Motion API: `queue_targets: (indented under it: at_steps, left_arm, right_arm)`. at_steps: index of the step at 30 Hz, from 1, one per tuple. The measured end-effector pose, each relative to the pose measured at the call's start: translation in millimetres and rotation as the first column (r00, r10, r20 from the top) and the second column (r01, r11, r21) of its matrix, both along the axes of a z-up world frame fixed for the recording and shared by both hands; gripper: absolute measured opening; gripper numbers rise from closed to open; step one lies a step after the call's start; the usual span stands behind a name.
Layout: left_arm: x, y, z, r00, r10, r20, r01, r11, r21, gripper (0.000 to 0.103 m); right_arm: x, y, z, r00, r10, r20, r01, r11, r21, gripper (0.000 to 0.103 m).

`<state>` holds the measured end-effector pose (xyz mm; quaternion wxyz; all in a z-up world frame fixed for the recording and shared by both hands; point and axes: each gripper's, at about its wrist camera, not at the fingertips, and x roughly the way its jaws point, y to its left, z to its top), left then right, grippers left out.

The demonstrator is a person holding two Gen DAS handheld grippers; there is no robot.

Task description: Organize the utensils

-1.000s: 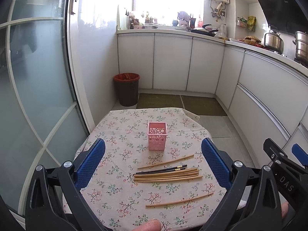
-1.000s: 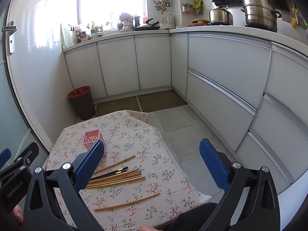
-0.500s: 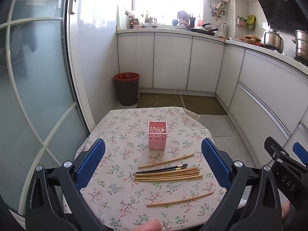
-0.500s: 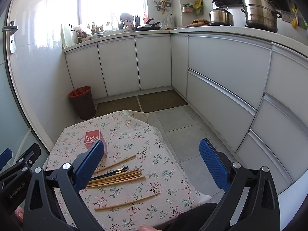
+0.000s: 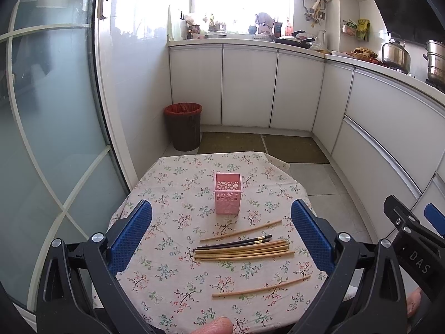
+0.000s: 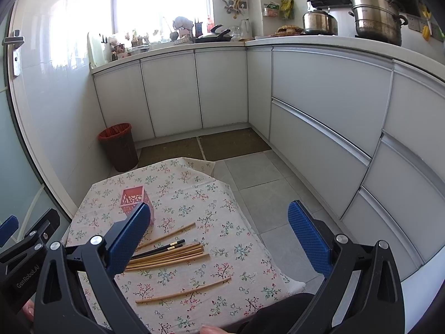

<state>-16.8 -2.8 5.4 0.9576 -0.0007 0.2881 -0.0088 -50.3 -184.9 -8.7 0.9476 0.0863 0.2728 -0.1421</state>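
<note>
A bundle of chopsticks [image 5: 243, 249] lies mid-bench, near the upright pink holder [image 5: 228, 193], with stray single sticks either side. The left gripper [image 5: 221, 233] and right gripper [image 6: 219, 232] hover above, jaws wide apart, holding nothing.

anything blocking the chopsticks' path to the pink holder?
Nothing visible. The chopstick bundle lies flat on the tablecloth just in front of the pink holder, with only bare cloth and one stray chopstick between them. The holder's open top looks empty. Both grippers hover open, holding nothing.
</note>
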Motion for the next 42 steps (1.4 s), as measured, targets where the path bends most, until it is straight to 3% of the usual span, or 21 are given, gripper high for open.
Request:
queue_targets:
  at_steps: [7, 11, 13, 17, 20, 25, 26, 27, 31, 33, 36, 38, 42]
  left_arm:
    - [24.7, -6.3, -12.4, 0.998, -0.020, -0.060, 0.020, 1.000, 0.003, 0.096]
    - [68.4, -18.0, -35.5, 0.980, -0.103, -0.172, 0.105, 0.994, 0.006, 0.096]
    - [99.8, -30.1, -54.5, 0.942, -0.200, -0.268, 0.205, 0.979, -0.012, 0.096]
    - [158.5, -57.9, -100.7, 0.830, -0.351, -0.433, 0.353, 0.932, -0.078, 0.096]
    - [195.5, -74.1, -136.0, 0.761, -0.384, -0.522, 0.386, 0.916, -0.112, 0.096]
    - [245.5, -106.5, -202.0, 0.617, -0.389, -0.684, 0.429, 0.895, -0.122, 0.096]
    - [251.4, -110.7, -211.1, 0.588, -0.421, -0.691, 0.463, 0.875, -0.140, 0.096]
    - [258.3, -116.6, -221.4, 0.571, -0.417, -0.707, 0.473, 0.871, -0.132, 0.096]
    - [278.7, -139.6, -252.7, 0.528, -0.401, -0.749, 0.520, 0.850, -0.088, 0.086]
    - [283.2, -147.5, -263.5, 0.502, -0.402, -0.766, 0.542, 0.836, -0.084, 0.072]
    - [286.1, -154.4, -274.7, 0.499, -0.393, -0.772, 0.571, 0.820, -0.049, 0.059]
    - [288.0, -154.7, -284.4, 0.480, -0.391, -0.785, 0.581, 0.813, -0.049, 0.053]
    - [280.1, -151.7, -287.3, 0.475, -0.431, -0.767, 0.641, 0.767, -0.035, 0.053]
  right_arm:
    - [20.9, -13.0, -16.6, 0.997, -0.010, -0.072, 0.013, 0.999, 0.042, 0.096]
    - [53.1, -38.2, -52.5, 0.982, 0.007, -0.187, 0.028, 0.982, 0.187, 0.096]
    - [70.4, -57.2, -79.4, 0.970, 0.028, -0.243, 0.046, 0.954, 0.295, 0.096]
    - [99.9, -94.4, -145.3, 0.935, 0.049, -0.351, 0.127, 0.878, 0.461, 0.096]
    - [113.7, -106.2, -185.3, 0.904, 0.039, -0.425, 0.184, 0.862, 0.471, 0.096]
    - [129.2, -119.7, -224.8, 0.879, 0.051, -0.474, 0.219, 0.839, 0.498, 0.096]
    - [131.8, -122.7, -231.7, 0.874, 0.055, -0.483, 0.226, 0.833, 0.505, 0.096]
    - [134.0, -126.1, -238.1, 0.869, 0.059, -0.492, 0.235, 0.826, 0.513, 0.096]
    - [135.4, -138.3, -254.5, 0.852, 0.072, -0.519, 0.278, 0.777, 0.564, 0.096]
    - [136.4, -142.6, -258.7, 0.848, 0.071, -0.524, 0.293, 0.763, 0.577, 0.096]
    - [138.2, -142.7, -261.2, 0.843, 0.075, -0.533, 0.297, 0.761, 0.577, 0.096]
    - [139.8, -141.6, -263.6, 0.838, 0.083, -0.539, 0.296, 0.761, 0.577, 0.096]
    - [141.8, -137.0, -266.2, 0.831, 0.097, -0.547, 0.292, 0.761, 0.580, 0.096]
